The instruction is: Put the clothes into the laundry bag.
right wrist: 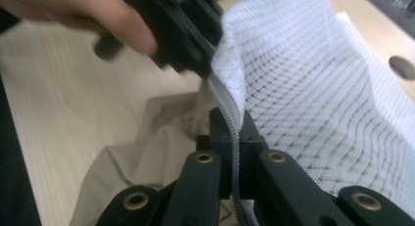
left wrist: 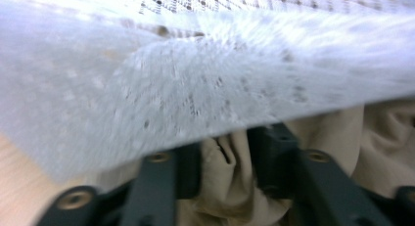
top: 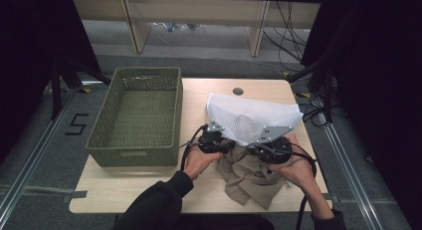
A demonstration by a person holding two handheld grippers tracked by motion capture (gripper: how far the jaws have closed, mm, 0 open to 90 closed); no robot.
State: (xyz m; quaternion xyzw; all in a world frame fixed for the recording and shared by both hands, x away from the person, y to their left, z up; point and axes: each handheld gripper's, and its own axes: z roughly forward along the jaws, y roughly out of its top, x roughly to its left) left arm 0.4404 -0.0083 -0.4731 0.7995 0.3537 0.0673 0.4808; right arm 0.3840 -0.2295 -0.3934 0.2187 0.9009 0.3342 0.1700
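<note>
At the far left of the table stands a green basket, its left wall over the table's left edge and its right wall just beside the left gripper. In front of the basket a bare strip of wood runs to the near edge.

In the left gripper view the left gripper has its jaws partly open around a fold of the beige cloth; whether the pads press on it cannot be told. The white mesh bag's blurred edge hangs right over them.

The mesh bag lies behind and between the two grippers, its far side reaching toward the round hole near the table's back edge. The beige cloth lies crumpled under the bag's near edge, spreading toward the table's front edge.

The right gripper is clamped tight on the bag's zipper edge, as the right gripper view shows, the jaws meeting on the seam. A narrow margin of table lies to its right.
</note>
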